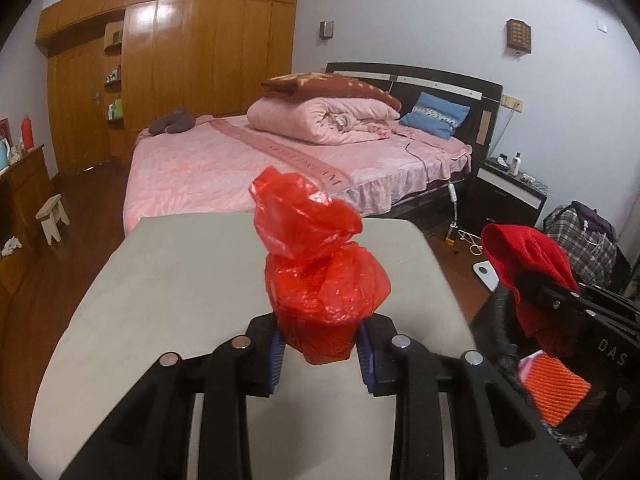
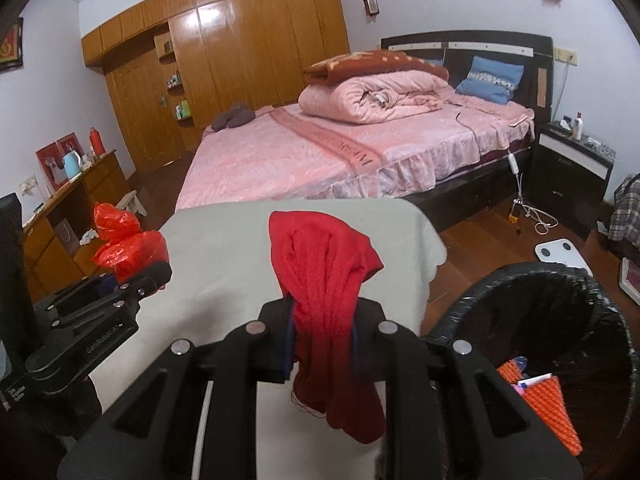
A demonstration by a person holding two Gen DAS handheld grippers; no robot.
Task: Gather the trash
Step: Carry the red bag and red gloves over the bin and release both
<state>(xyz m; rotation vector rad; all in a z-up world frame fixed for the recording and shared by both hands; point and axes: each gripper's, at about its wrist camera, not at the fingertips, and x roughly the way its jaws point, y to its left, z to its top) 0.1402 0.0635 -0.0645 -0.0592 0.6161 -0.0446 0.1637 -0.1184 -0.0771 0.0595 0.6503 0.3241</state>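
Between the blue pads of the left tool (image 1: 322, 350) sits a knotted red plastic bag (image 1: 320, 276), pinched at its bottom so the twisted top sticks up, held over the grey-covered table (image 1: 180, 280). Same deal on the right: the right tool (image 2: 322, 342) is clamped nearly closed on a bunched red cloth (image 2: 324, 280), which flops over the top and dangles below the fingers. From the right wrist view you can see the left tool off to the left with its bag, both lifted off the table top. Just beside the table on the right is a black-lined trash bin (image 2: 600, 292), and inside it there's an orange ribbed thing (image 2: 556, 412) plus some smaller bits I can't make out. Further back is a bed (image 2: 304, 160) with pink bedding, a rolled pink quilt (image 2: 372, 98) and a blue pillow (image 2: 490, 80). Wooden wardrobe (image 2: 248, 48) along the far wall, white scale (image 2: 556, 250) on the floor.
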